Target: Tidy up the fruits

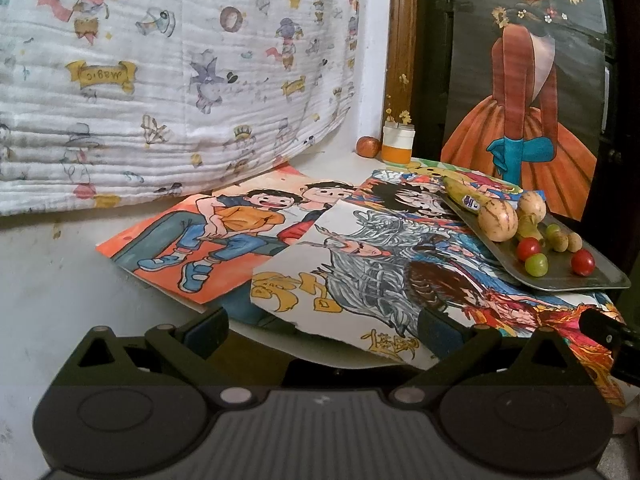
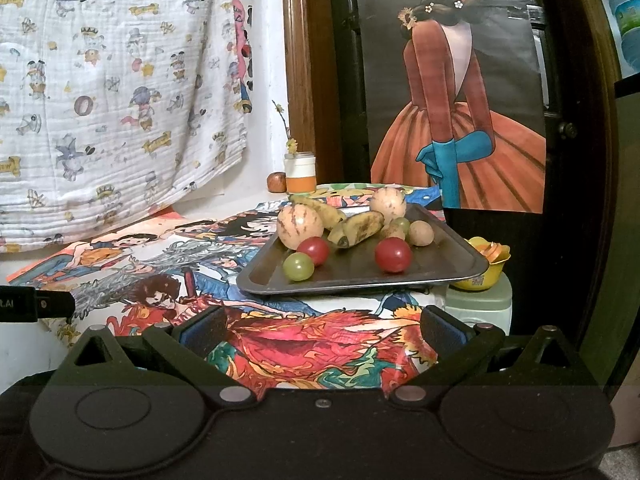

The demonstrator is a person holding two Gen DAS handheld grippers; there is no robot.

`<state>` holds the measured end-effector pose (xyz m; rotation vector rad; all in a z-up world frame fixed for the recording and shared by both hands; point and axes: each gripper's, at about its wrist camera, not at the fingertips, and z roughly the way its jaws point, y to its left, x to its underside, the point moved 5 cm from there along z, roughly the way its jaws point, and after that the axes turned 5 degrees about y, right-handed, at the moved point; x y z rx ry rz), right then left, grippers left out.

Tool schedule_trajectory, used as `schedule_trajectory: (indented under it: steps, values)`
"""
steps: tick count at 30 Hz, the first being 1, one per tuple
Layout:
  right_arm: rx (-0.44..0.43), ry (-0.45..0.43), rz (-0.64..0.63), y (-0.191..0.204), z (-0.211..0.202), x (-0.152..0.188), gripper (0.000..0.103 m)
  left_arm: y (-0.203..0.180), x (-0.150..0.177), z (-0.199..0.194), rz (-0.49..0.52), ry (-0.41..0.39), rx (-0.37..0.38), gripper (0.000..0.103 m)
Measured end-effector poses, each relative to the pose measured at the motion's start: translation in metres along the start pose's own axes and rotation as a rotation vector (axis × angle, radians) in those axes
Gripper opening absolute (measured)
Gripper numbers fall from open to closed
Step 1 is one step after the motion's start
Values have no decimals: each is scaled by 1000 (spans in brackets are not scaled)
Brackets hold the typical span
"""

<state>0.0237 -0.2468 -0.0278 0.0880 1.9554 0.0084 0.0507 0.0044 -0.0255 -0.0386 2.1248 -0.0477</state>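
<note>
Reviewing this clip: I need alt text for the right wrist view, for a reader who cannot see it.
A metal tray on a drawing-covered table holds two striped melons, bananas, two red tomatoes and a green grape. The open, empty right gripper sits in front of it. A yellow bowl stands to the tray's right.

Both wrist views toward tray point(image 2: 452, 268)

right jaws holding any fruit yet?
No. The right gripper has its jaws spread and empty, short of the tray where the fruit lies.
</note>
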Motion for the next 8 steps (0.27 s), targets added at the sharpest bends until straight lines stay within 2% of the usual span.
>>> schedule_trajectory:
  steps: [8]
  values:
    - [0, 1, 1, 1, 0, 0, 103, 0, 0, 0, -5, 0, 4, 103]
